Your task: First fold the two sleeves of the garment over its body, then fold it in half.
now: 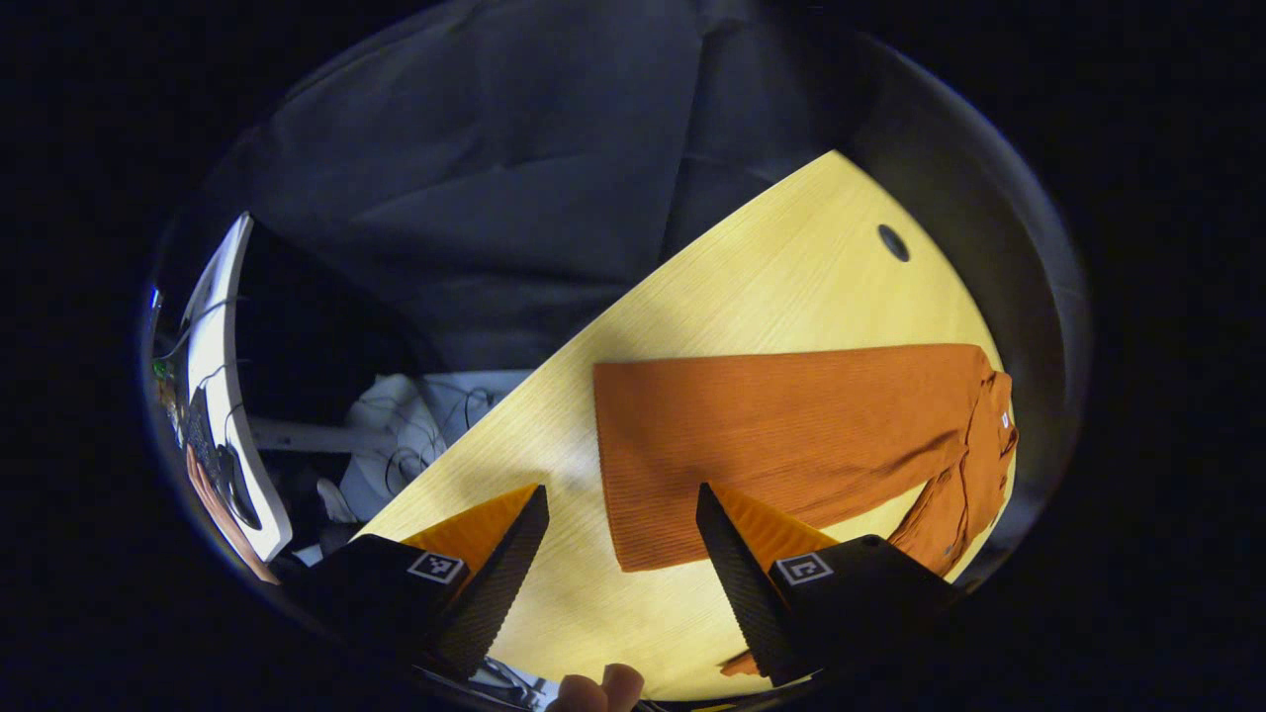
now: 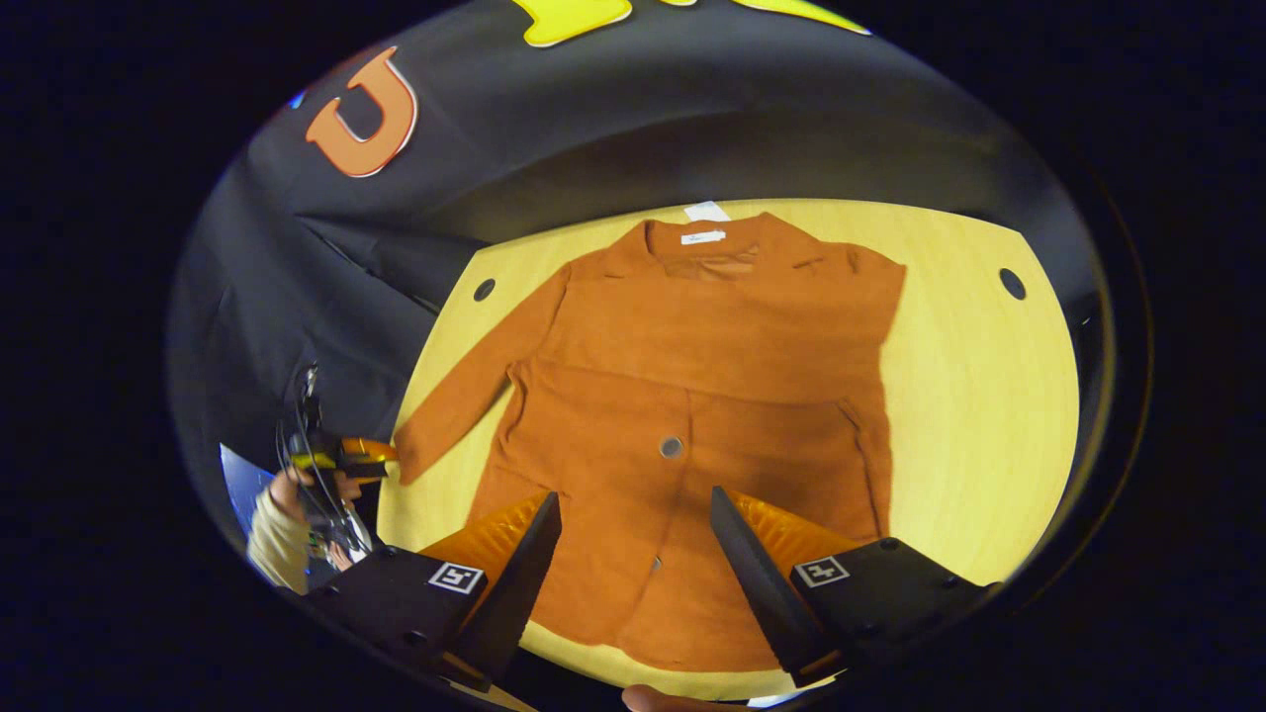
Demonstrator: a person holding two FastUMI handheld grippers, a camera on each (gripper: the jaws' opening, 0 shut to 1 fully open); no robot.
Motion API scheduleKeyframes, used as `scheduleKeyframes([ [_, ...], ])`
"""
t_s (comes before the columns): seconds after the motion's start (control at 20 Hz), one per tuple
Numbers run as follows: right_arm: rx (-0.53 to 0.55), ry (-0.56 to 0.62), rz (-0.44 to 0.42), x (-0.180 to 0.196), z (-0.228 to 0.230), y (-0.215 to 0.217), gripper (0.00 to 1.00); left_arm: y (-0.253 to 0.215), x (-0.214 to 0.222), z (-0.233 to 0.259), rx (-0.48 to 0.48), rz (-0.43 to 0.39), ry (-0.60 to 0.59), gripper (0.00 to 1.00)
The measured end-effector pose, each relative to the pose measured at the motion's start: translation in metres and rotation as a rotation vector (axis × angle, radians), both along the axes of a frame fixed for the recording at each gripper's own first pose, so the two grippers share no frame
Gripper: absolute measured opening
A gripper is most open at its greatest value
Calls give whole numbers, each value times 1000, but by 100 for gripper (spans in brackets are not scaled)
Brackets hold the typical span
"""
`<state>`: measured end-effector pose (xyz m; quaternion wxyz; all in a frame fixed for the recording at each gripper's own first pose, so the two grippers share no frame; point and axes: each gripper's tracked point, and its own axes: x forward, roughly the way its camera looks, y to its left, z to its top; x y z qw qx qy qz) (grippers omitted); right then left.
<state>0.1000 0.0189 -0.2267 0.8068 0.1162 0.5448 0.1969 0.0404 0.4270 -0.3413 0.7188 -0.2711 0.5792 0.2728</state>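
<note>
An orange button-front garment [image 2: 692,396] lies flat on the yellow table [image 2: 989,396], collar at the far side. Its left sleeve [image 2: 465,396] stretches out toward the table's left edge. The sleeve on the other side lies in against the body. My right gripper [image 2: 633,583] hangs open over the lower hem, nothing between its fingers. My left gripper [image 1: 621,574] is open above the table just short of the sleeve's cuff [image 1: 618,465]; the sleeve [image 1: 781,425] runs off to the bunched body [image 1: 979,465]. In the right gripper view the left gripper [image 2: 346,457] sits beside that cuff, held by a hand [image 2: 287,494].
Round cable holes [image 2: 484,290] [image 2: 1012,284] mark the table's far corners. A white tag [image 2: 707,211] lies behind the collar. Off the table's left edge stand a white desk [image 1: 223,396] and loose cables [image 1: 415,435].
</note>
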Motion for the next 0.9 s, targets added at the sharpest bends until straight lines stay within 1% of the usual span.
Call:
scheduleKeyframes([
  [0.05,-15,-14,8,-14,-1,-11,94,7,1,-5,-7,7,22,98],
  [0.1,-29,-25,5,-28,-2,-23,94,9,2,-4,-20,4,54,98],
  [0.15,-51,-32,-11,-37,-5,-35,94,8,9,-2,-39,12,60,97],
  [0.2,-60,-37,-35,-47,-9,-46,94,9,14,-11,-47,6,70,97],
  [0.25,-57,-34,-56,-57,-10,-53,98,11,15,-11,-55,1,93,97],
  [0.4,-39,-12,-136,-80,-17,-75,98,10,14,-10,-66,18,170,96],
  [0.45,-45,-6,-157,-85,-21,-84,98,8,22,-12,-65,3,164,95],
  [0.5,-44,2,-173,-94,-23,-92,94,3,28,-12,-63,-8,163,92],
  [0.55,-42,17,-191,-104,-26,-101,98,-2,34,-12,-63,-17,164,78],
  [0.6,-43,32,-207,-113,-29,-109,98,-6,38,-11,-60,-25,169,87],
  [0.65,-45,46,-218,-121,-32,-116,98,-9,42,-11,-62,-29,166,72],
  [0.7,-48,54,-228,-130,-35,-124,98,-10,43,-13,-62,-30,171,76],
  [0.75,-52,60,-238,-136,-37,-131,98,-13,44,-13,-69,-27,168,60],
  [0.8,-55,66,-249,-141,-38,-137,98,-13,46,-13,-74,-25,169,56],
  [0.85,-56,71,-258,-145,-39,-142,98,-15,48,-13,-79,-24,162,47],
  [0.9,-58,79,-269,-148,-40,-147,98,-15,48,-14,-83,-27,162,44],
])
